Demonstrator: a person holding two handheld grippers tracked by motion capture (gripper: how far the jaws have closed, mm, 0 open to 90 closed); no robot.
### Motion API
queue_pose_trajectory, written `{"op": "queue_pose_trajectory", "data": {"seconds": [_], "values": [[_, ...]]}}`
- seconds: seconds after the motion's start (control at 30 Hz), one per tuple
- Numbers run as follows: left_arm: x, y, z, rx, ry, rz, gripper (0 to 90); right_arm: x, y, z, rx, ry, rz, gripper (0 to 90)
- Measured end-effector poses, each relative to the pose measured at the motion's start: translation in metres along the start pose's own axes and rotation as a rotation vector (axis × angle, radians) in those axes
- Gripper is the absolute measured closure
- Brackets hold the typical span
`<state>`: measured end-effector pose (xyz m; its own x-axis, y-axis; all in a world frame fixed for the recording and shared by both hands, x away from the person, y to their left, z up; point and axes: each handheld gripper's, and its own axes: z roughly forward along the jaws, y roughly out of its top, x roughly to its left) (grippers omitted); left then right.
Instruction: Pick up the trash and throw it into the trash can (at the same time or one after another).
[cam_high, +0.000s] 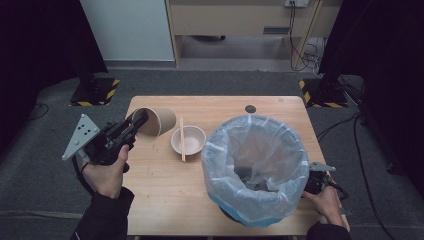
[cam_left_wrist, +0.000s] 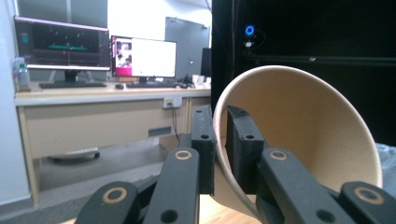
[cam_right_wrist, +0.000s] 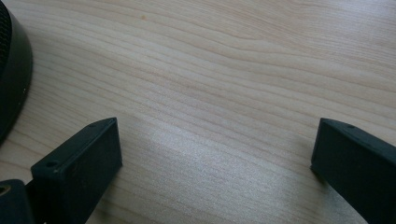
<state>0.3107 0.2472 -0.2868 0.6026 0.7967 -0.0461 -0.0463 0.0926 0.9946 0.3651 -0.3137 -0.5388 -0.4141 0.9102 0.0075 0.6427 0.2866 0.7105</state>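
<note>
Black jaws of your left tool (cam_left_wrist: 220, 140) pinch the paper cup's (cam_left_wrist: 299, 135) rim, cup tipped sideways above the surface's (cam_high: 165, 185) left side | your right tool (cam_right_wrist: 212, 154) gapes wide, nothing between, beside the lined bin (cam_high: 256, 170) | bowl (cam_high: 188, 140) with chopstick (cam_high: 182, 139) between cup and bin

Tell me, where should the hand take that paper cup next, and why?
Probably carry it across to the lined bin and drop it in. The left gripper is shut on the paper cup, pinching its rim, one jaw inside and one outside, with the cup tipped on its side and looking empty. The bin stands open to the right, past the bowl with the chopstick across it.
</note>
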Motion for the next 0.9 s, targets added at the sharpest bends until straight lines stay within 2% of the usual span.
{"op": "queue_pose_trajectory", "data": {"seconds": [0.1, 0.3, 0.57, 0.9], "values": [[-0.005, 0.006, 0.002, -0.03, -0.01, 0.008, 81.5, 0.0, 0.0, 0.0, 0.0, 0.001, 0.0, 2.0], [-0.015, 0.016, 0.008, -0.059, -0.039, 0.014, 81.4, 0.0, 0.0, 0.0, 0.0, 0.0, 0.0, 2.0], [-0.037, 0.029, 0.023, -0.096, -0.102, 0.026, 81.4, 0.0, 0.0, 0.0, 0.0, 0.0, 0.0, 2.0], [-0.071, 0.035, 0.05, -0.104, -0.192, 0.059, 81.5, 0.0, 0.0, 0.0, 0.0, 0.0, 0.0, 2.0]]}}
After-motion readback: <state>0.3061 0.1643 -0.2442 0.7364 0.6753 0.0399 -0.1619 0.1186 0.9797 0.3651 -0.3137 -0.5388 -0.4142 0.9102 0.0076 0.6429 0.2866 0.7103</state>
